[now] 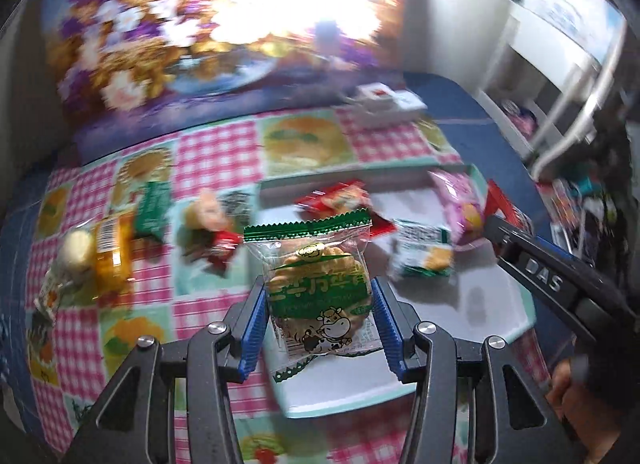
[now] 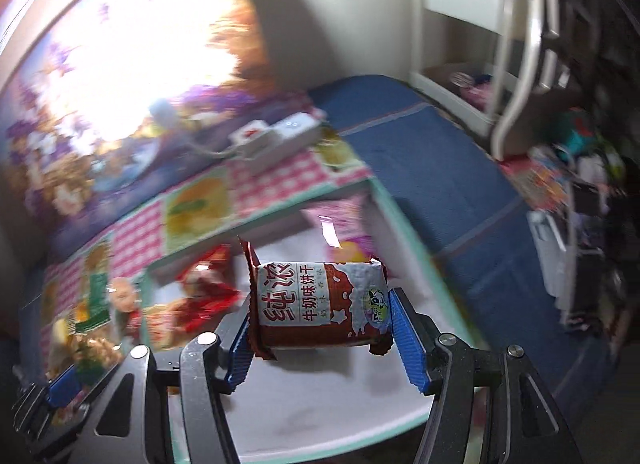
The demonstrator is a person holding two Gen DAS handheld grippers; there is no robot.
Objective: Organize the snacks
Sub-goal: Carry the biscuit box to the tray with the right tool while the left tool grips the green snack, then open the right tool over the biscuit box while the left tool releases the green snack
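**Both grippers hold snacks over the tray**

The left gripper (image 1: pixel 318 314) has its jaws clamped on a green cookie pack (image 1: pixel 316 284) — held above the white tray (image 1: pixel 472 304). The right gripper (image 2: pixel 320 328) grips a brown biscuit pack (image 2: pixel 316 300) over the same tray; more snacks lie on the checked worktop (image 1: pixel 216 152).
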